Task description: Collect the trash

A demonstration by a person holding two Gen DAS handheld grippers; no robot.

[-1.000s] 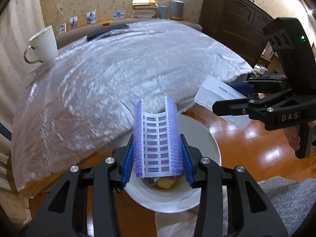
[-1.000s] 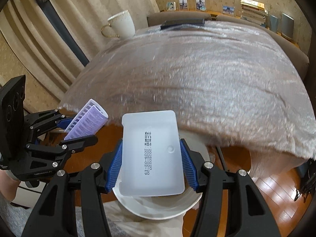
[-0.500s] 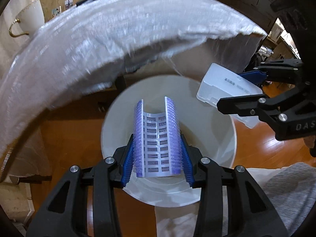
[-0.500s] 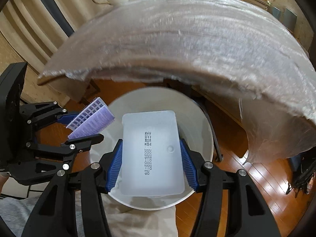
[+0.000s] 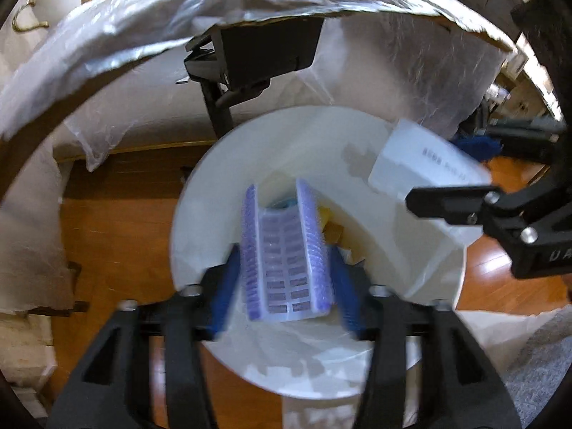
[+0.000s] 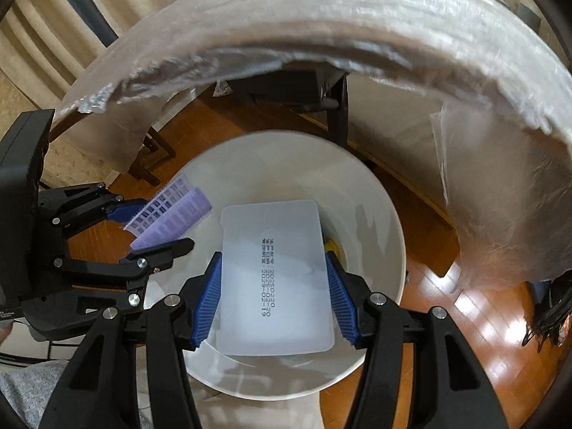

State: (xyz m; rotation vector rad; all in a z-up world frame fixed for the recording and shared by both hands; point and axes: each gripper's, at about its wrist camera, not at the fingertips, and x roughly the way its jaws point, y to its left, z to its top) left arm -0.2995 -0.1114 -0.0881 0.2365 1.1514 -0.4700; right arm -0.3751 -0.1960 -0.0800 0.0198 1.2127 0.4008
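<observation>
A round white bin (image 5: 186, 236) stands on the wood floor below both grippers. My left gripper (image 5: 284, 250) hangs over its mouth with its jaws opening. A purple ridged plastic tray (image 5: 286, 250) sits loose between the blue pads (image 5: 223, 293), with a gap on each side. My right gripper (image 6: 273, 255) is also over the bin (image 6: 393, 236), and its jaws are opening. Its pads (image 6: 209, 293) still touch the edges of a flat white plastic tray (image 6: 275, 279) with printed dates. Yellow scraps (image 5: 323, 214) lie in the bin.
A table edge draped in silvery plastic sheet (image 6: 357, 18) arches over the bin. Under it are a black frame (image 5: 257, 53) and a dark chair leg (image 6: 338, 114). A white cup with a gold handle (image 5: 53, 0) sits on the table. Grey cloth (image 5: 536, 357) lies at lower right.
Both grippers have sunk from above the table edge down to the bin's mouth. The left pads have parted from the purple tray, which has tilted and blurred. The white tray sits as before.
</observation>
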